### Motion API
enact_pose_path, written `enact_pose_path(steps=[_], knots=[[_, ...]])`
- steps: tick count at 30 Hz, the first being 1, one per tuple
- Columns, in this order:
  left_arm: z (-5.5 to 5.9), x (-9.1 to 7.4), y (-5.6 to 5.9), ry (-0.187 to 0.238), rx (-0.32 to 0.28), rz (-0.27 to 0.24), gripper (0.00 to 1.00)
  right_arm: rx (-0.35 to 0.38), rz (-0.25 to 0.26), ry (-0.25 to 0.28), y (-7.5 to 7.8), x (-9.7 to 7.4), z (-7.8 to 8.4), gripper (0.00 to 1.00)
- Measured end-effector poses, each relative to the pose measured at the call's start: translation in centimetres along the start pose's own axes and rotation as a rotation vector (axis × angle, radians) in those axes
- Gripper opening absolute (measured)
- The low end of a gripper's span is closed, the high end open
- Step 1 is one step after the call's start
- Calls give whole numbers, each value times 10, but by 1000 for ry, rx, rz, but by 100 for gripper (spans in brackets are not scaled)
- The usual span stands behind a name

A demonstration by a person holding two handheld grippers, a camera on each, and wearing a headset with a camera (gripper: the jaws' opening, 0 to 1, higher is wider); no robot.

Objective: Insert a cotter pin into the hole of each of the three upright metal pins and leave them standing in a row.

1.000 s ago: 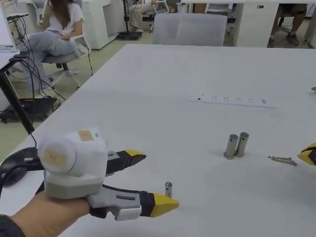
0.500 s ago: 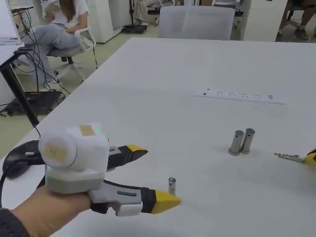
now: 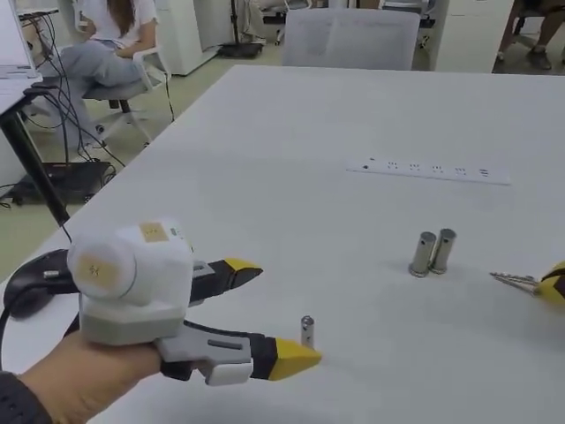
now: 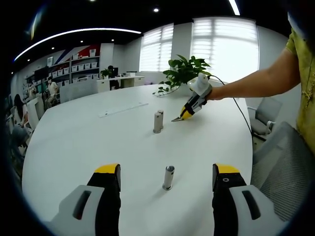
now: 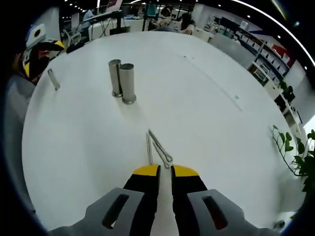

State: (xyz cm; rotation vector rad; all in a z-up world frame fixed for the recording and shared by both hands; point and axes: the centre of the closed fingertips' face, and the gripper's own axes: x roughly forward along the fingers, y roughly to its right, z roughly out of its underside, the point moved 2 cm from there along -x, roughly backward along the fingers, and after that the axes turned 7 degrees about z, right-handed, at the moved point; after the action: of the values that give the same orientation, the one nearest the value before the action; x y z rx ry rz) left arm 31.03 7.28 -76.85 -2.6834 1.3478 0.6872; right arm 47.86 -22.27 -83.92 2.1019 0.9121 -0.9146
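Observation:
A short metal pin [image 3: 307, 331] [image 4: 169, 177] stands upright between the jaws of my left gripper [image 3: 269, 314] [image 4: 166, 173], which is open and not touching it. Two taller metal pins [image 3: 433, 253] [image 4: 157, 121] [image 5: 123, 81] stand side by side, touching, farther right. Two cotter pins [image 3: 512, 280] [image 5: 156, 146] lie on the table with their looped ends at the tips of my right gripper [image 3: 549, 284] [image 5: 165, 170]. Its jaws are closed down to a narrow slit on those ends. In the left gripper view the right gripper [image 4: 183, 115] points down at the table.
The white table [image 3: 291, 159] carries a flush power strip [image 3: 428, 170] behind the pins. A grey chair [image 3: 351, 37] stands at the far edge. A seated person [image 3: 101, 49] and cables are off to the left. A potted plant [image 4: 184, 73] stands beyond the right gripper.
The right gripper's tip has edged in to meet the cotter pins. The left gripper and the metal pins keep their places; the head camera shifted slightly.

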Motion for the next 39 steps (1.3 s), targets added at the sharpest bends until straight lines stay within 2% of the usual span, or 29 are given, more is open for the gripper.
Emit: enact_pose_path(steps=[5, 7, 14, 16, 19, 30, 34, 39], knots=[[0, -1, -1, 1, -3, -5, 76, 10, -15, -7, 0, 2, -1, 10], [0, -2, -1, 3, -4, -7, 75, 33, -36, -19, -1, 2, 0, 9], [0, -2, -2, 4, -7, -8, 75, 39, -94, -58, -5, 2, 0, 7], [0, -1, -2, 5, -5, -8, 75, 22, -99, -73, -6, 2, 0, 8], [1, -1, -2, 3, -6, -8, 75, -42, -101, -102, -8, 2, -1, 8], [3, -2, -2, -1, -3, -5, 75, -84, -167, -220, -6, 7, -2, 8], [2, -3, -3, 4, -5, -11, 74, -193, -163, -274, -9, 8, -3, 7], [2, -3, -3, 5, -4, -12, 74, -219, -152, -294, -10, 8, -3, 6]])
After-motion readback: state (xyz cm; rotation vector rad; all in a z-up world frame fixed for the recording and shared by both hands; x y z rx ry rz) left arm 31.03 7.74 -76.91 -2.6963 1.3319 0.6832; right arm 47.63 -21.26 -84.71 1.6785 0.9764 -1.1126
